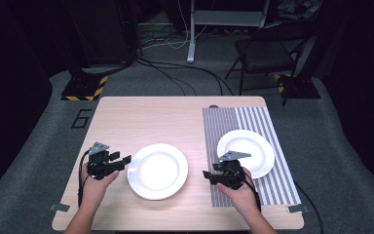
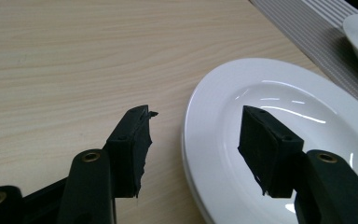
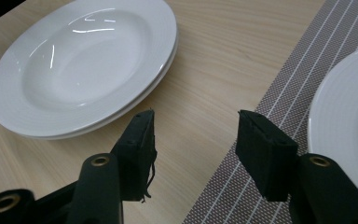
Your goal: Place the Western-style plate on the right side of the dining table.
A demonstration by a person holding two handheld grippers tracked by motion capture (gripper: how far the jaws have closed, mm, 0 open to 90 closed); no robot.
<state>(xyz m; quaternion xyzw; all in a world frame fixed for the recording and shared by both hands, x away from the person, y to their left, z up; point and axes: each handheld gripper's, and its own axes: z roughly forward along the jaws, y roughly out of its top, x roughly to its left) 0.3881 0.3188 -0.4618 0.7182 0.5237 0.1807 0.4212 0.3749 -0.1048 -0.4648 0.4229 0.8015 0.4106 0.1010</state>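
Two hand-held grippers, left gripper (image 1: 124,160) and right gripper (image 1: 207,174), flank a white plate (image 1: 158,171) on the wooden surface (image 1: 141,119); another plate (image 1: 253,148) rests on a striped mat (image 1: 268,122).

We see a lab or test studio: beyond our grippers, past the wooden table (image 1: 141,117), lie grey carpet (image 1: 29,161), loose cables (image 1: 175,78), a hazard-striped stand base (image 1: 84,90), a folding chair (image 1: 265,51) and dark surroundings.
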